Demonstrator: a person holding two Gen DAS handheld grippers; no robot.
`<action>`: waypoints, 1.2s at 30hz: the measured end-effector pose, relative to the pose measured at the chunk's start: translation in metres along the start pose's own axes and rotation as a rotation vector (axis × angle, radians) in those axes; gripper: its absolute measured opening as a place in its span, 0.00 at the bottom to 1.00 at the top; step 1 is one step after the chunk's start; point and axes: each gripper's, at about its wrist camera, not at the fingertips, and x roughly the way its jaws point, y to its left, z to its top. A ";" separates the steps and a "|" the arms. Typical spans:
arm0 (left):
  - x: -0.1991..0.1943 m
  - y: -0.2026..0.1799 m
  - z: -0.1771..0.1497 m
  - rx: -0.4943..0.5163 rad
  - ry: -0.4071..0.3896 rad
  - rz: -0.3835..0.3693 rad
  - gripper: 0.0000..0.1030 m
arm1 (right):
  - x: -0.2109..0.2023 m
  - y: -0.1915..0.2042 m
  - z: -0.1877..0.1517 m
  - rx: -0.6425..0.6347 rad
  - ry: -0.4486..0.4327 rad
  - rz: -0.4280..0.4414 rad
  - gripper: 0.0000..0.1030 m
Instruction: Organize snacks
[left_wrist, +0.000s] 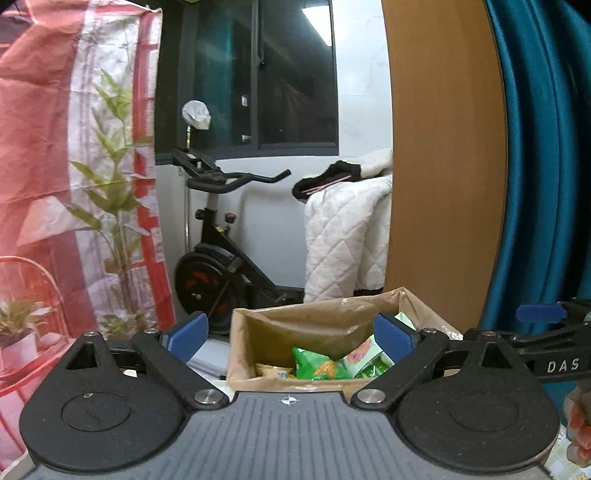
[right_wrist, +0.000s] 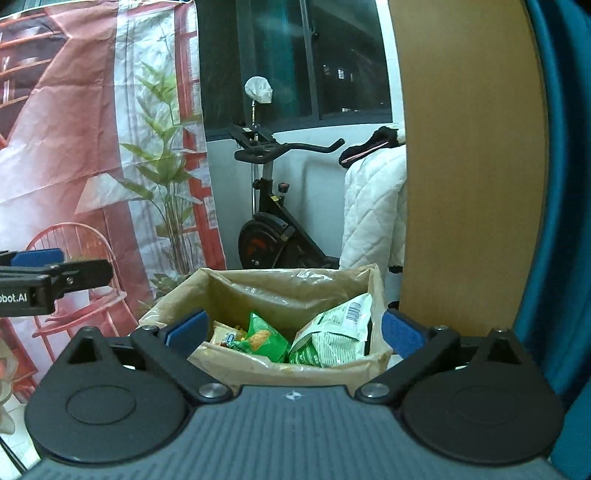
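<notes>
Cardboard box (right_wrist: 291, 363) holding snack packets (right_wrist: 332, 334); left tool (left_wrist: 291, 334) and right tool (right_wrist: 293, 330) both agape, empty; risk: tall packet tipping out.

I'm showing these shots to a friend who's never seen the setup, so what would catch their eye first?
Probably the brown cardboard box low in the middle, holding green snack packets and a white-and-green bag. Both grippers, left and right, frame it with blue fingers spread wide and empty. Behind stand a black exercise bike and a red printed backdrop on the left.
</notes>
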 end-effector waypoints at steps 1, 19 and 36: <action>-0.005 0.000 -0.001 -0.007 -0.007 0.003 0.95 | -0.004 0.001 0.000 -0.001 -0.007 -0.002 0.99; -0.034 -0.007 0.002 -0.017 -0.054 0.105 0.95 | -0.039 0.011 -0.002 -0.004 -0.030 0.018 0.99; -0.037 -0.010 0.001 -0.020 -0.035 0.110 0.95 | -0.043 0.011 -0.003 0.015 -0.030 0.016 0.99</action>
